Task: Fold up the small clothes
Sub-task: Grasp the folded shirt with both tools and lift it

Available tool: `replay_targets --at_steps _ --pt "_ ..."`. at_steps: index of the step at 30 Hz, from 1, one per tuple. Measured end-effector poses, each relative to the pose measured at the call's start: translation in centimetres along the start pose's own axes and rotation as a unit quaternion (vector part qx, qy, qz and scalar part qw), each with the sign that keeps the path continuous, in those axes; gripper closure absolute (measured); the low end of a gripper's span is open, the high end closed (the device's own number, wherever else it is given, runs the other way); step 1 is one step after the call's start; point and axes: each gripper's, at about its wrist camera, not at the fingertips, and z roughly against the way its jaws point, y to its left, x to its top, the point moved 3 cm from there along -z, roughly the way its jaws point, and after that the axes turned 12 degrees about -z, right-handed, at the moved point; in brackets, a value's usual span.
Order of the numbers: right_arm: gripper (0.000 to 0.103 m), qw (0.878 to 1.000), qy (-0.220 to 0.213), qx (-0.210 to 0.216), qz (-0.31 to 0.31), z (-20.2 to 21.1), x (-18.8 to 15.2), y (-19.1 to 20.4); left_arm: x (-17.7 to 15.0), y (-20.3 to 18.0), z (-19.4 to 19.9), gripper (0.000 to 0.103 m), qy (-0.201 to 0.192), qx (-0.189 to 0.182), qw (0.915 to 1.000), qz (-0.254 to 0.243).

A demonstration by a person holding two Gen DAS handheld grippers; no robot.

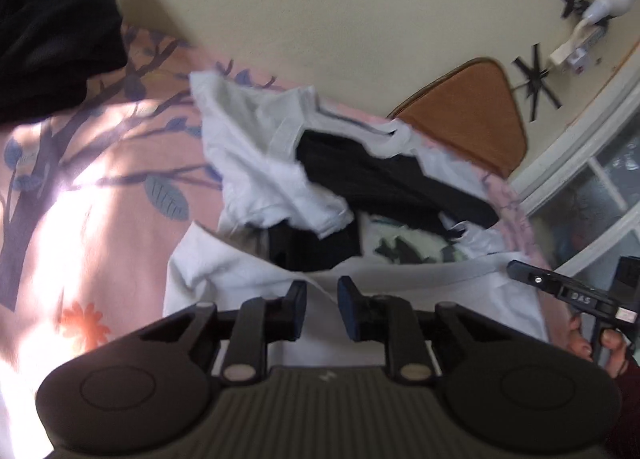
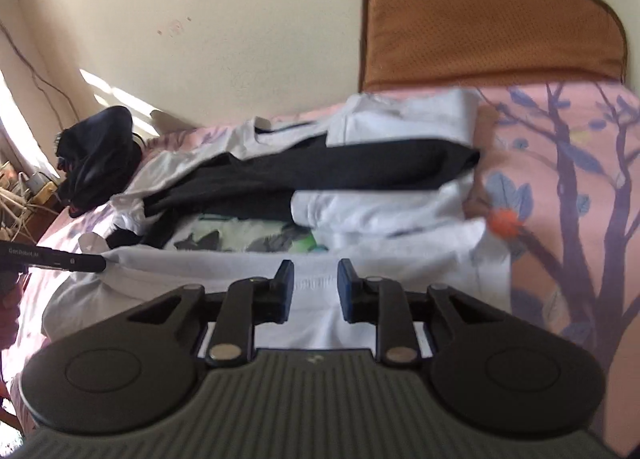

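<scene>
Up close in both wrist views, two pairs of black tongs with blue-padded fingers hover over a heap of small clothes on a bed. The left tongs have their fingers slightly apart, and a raised fold of the nearest white cotton garment passes between them; whether they pinch it cannot be told. The right tongs are parted a little wider, over the ribbed waistband of that same white cotton garment, with cloth visible in the gap; contact is unclear. In the right wrist view the left tongs appear from the side at the left edge, their closed tip pressed against the garment's bunched corner. In the left wrist view the right tongs enter from the right, held by a hand in a dark red sleeve. Just beyond the white garment lies a pale green printed cloth with dark grey shapes, partly covered. Past it, a long black knit garment lies across crumpled white shirts. All rest on a pink bedsheet printed with purple tree branches and blue leaves. Farther off, a dark navy bundle of fabric sits at the bed's far left end. Behind the bed stand an orange-brown padded headboard and a cream wall.
</scene>
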Motion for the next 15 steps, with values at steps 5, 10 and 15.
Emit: replay_targets --at_steps 5,10,15 --pt "0.074 0.998 -0.027 -0.007 0.057 -0.2 5.7 1.0 7.6 -0.2 0.3 0.063 -0.039 0.087 0.9930 -0.071" --pt "0.057 0.999 -0.041 -0.031 0.009 -7.4 12.7 -1.0 14.7 1.2 -8.1 0.043 -0.004 0.147 0.9862 -0.077" --pt "0.043 0.998 -0.015 -0.066 -0.005 -14.6 15.4 -2.5 17.7 2.0 -17.2 0.037 0.037 0.170 0.9808 -0.089"
